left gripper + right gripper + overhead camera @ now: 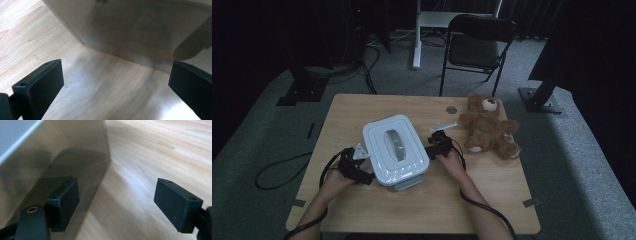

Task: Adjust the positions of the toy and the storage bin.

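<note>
A: Where is the box (pixel 395 149)?

B: Mid-table, between my tongs; its long side runs from me toward the teddy bear's (pixel 488 125) side, handle along it.

A: Tongs?

B: My left gripper (pixel 362 172) and right gripper (pixel 432 141) both gape wide, holding nothing.

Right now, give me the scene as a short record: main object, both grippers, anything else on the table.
main object: box with white lid and grey handle, mid-table
table: light wood
left gripper: at the box's left side, jaws open, nothing between them
right gripper: at the box's right side, jaws open, one jaw beside the box wall
other: teddy lying right of the box, apart from it
beyond table: chair
</note>
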`<action>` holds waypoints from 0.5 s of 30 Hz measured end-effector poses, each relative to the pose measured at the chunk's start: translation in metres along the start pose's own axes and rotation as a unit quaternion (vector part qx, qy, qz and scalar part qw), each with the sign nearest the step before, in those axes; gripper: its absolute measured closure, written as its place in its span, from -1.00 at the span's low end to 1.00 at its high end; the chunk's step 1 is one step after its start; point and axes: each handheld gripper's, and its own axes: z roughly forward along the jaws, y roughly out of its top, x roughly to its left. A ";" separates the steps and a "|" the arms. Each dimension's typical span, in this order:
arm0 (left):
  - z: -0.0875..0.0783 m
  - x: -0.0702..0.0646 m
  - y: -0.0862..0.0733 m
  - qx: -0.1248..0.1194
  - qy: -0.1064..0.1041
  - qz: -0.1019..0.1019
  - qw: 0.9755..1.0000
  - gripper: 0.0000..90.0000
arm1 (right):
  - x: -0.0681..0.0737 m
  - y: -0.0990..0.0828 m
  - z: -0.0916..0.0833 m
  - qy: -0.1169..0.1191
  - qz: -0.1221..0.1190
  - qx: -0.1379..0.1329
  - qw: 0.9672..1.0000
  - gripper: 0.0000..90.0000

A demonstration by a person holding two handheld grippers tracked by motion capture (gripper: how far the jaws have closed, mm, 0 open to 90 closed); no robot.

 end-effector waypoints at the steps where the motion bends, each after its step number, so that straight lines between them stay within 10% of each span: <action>1: -0.001 -0.003 0.001 0.000 -0.002 0.003 1.000 -0.99 | 0.000 -0.002 -0.002 0.000 -0.001 0.003 1.000 -0.57; 15: -0.004 -0.023 0.004 -0.001 -0.012 0.023 1.000 -0.99 | 0.003 -0.018 -0.017 -0.004 -0.037 0.030 0.999 -0.57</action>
